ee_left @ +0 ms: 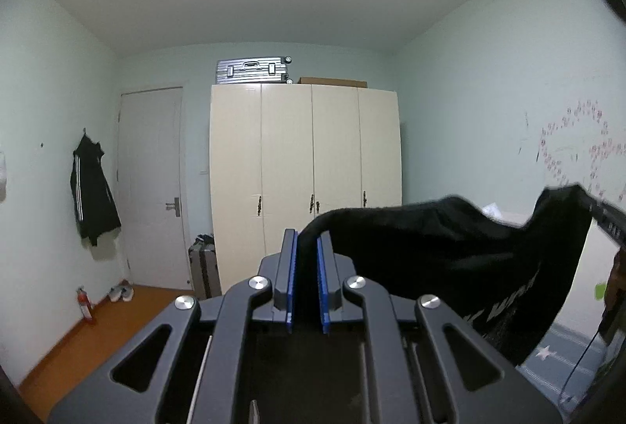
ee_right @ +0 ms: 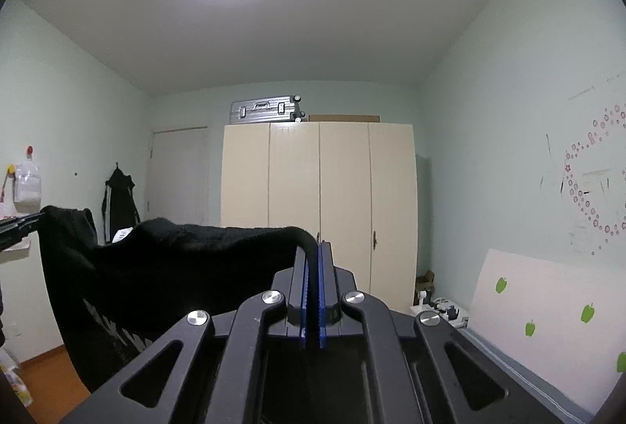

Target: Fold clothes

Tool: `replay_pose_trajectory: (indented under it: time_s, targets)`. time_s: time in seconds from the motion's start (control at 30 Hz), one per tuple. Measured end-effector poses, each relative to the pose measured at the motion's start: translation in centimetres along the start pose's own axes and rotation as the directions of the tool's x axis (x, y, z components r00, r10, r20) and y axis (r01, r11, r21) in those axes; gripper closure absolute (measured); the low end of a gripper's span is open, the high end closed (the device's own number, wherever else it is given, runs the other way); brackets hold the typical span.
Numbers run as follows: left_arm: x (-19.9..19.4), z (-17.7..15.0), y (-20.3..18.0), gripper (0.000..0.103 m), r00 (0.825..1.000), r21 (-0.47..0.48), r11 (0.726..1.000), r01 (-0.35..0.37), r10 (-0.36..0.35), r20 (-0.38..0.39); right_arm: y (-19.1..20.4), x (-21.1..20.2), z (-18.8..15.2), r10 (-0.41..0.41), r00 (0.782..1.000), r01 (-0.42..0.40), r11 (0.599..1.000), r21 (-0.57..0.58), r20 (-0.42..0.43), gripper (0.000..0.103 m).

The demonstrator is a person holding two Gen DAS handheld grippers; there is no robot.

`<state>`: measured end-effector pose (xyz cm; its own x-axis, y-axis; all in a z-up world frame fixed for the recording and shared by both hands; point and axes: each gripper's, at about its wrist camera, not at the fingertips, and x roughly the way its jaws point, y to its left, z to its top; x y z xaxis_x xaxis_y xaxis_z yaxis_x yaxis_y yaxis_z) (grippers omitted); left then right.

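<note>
Left tool (ee_left: 307,240): blue-padded fingers drawn in on a bunched edge of a black garment (ee_left: 450,259), which rises between the pads and runs toward 3 o'clock, held aloft.

Right tool (ee_right: 315,251): fingers pinched narrow on the opposite edge of the same black garment (ee_right: 176,259); cloth stretches toward 9 o'clock, sagging in the middle, lower part hanging with white print partly visible. In the left wrist view the right tool shows at 3 o'clock, gripping the far corner.

Beyond, at 12 o'clock: cream four-door wardrobe (ee_left: 305,173), closed. On top of it, a silver suitcase (ee_left: 254,70) lying flat, with a flat brown box (ee_left: 332,82) beside it.

At 10 o'clock: white door (ee_left: 152,185), shut. At 9 o'clock: black striped jacket (ee_left: 92,193) hung on a wall hook.

At 8 o'clock: orange wooden floor (ee_left: 90,345), red fire extinguisher (ee_left: 84,304) against the wall, pale shoes (ee_left: 121,293) near the door.
</note>
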<state>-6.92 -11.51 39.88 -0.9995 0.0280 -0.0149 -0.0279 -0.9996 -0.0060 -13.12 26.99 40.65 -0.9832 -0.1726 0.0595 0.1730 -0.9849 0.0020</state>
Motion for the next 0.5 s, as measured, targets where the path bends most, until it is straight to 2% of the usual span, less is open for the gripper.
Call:
replay_pose_trajectory:
  time_s: [0.13,0.27,0.4,0.5]
  targets:
    - [-2.4,1.5,-1.4,0.096,0.999,0.002,1.0,-0.017,0.017,0.032,0.0,-2.1,1.6,0.009,1.0,-0.009,1.0,0.003,-0.025,0.1]
    - [-2.2,2.7,-1.6,0.096,0.998,0.0,1.0,-0.027,0.027,0.049,-0.1,-2.0,3.1,0.005,0.999,-0.005,1.0,0.011,-0.033,0.1]
    - [1.5,1.7,-1.3,0.096,0.999,-0.009,0.999,-0.048,0.048,0.006,0.1,0.7,2.2,0.011,0.998,-0.01,1.0,0.011,-0.064,0.1]
    - [6.0,-1.1,0.2,0.096,0.996,-0.017,0.998,-0.064,0.063,-0.06,0.1,4.9,-0.8,0.011,0.993,-0.011,1.0,0.008,-0.115,0.1]
